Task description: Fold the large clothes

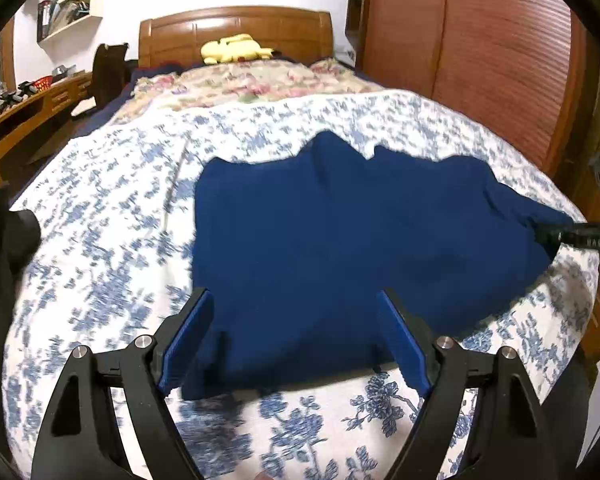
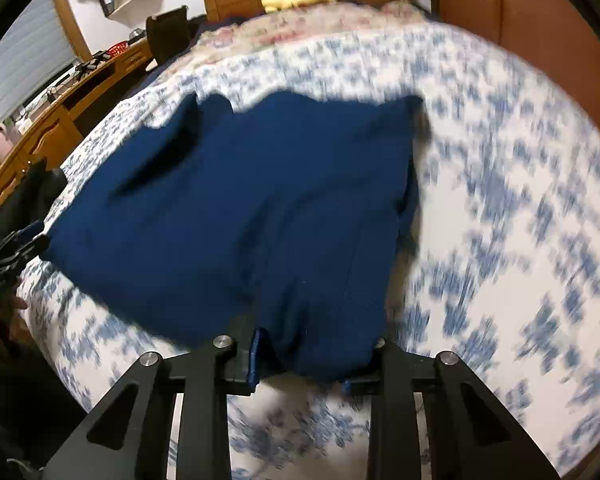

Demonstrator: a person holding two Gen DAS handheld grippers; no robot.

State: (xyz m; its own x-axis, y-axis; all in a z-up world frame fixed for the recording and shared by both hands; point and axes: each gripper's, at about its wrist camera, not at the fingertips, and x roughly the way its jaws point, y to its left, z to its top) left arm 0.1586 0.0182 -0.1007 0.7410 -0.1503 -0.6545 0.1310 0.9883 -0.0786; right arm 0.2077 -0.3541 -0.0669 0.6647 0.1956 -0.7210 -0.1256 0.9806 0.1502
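Note:
A dark blue garment (image 1: 340, 240) lies spread on the blue-and-white floral bedspread (image 1: 100, 240). My left gripper (image 1: 296, 340) is open, its blue-padded fingers (image 1: 188, 340) standing wide apart just above the garment's near edge. My right gripper (image 2: 300, 360) shows in the right wrist view with the garment's (image 2: 240, 220) near edge bunched between its fingers; it looks shut on the cloth. In the left wrist view the right gripper (image 1: 556, 236) holds the garment's right corner. The right wrist view is blurred by motion.
A wooden headboard (image 1: 236, 32) with a yellow plush toy (image 1: 236, 50) and a pink floral quilt (image 1: 252, 80) lie at the far end. A wooden desk (image 1: 28, 112) runs along the left. A red-brown wardrobe (image 1: 492, 60) stands at the right.

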